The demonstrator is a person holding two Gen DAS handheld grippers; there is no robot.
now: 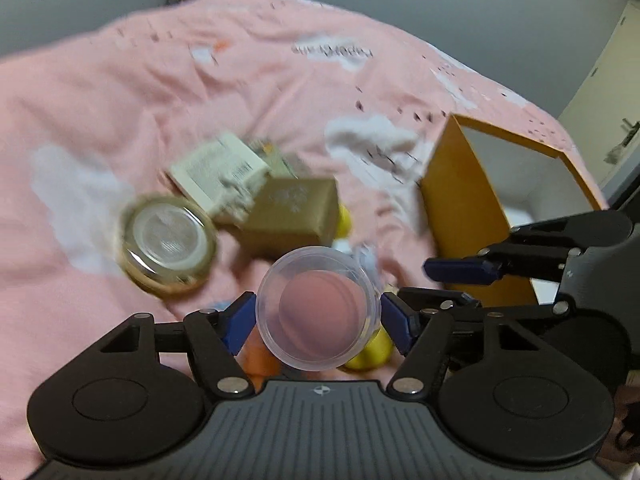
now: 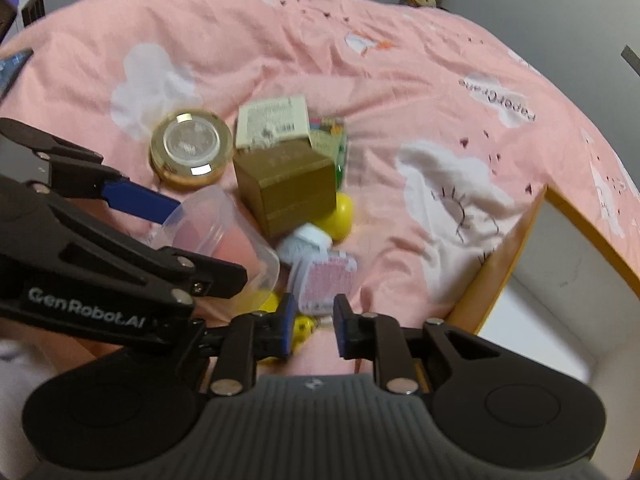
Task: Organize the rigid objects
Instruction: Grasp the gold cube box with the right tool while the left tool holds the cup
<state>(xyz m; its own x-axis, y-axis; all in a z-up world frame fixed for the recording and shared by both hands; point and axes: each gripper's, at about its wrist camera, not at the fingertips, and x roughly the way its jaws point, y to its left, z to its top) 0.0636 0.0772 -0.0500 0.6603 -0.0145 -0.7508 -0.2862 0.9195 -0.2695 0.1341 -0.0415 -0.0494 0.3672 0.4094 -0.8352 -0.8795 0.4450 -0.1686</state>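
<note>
The left gripper (image 1: 318, 318) holds a clear plastic cup (image 1: 318, 310) between its two blue pads, which press on the cup's sides. The left wrist view looks straight into the open mouth of the cup, and something pink shows inside it. The right wrist view shows the same cup (image 2: 224, 236) from the side, tilted, with one blue finger (image 2: 136, 200) of the left gripper on its far side and the black arm across its near side.

The right gripper (image 2: 314, 330) is partly open and holds nothing. Its fingers stand apart just above the pink bedcover (image 2: 280, 52), near a small white case with a pink patterned top (image 2: 326, 280). This case is clear only in the right wrist view. In the left wrist view the right gripper (image 1: 460, 270) appears from the side at the right edge, in front of the orange box (image 1: 460, 208).

On the bedcover lies a group of things close together: a round gold tin with a clear lid (image 2: 192, 148) at the left, a brown box (image 2: 288, 188) in the middle, and a white box with printed text (image 2: 274, 120) behind it, touching it. A yellow ball (image 2: 340, 216) sits just right of the brown box. The left wrist view shows this group blurred.

The orange box stands open at the right — its inside is white (image 2: 552, 276).
</note>
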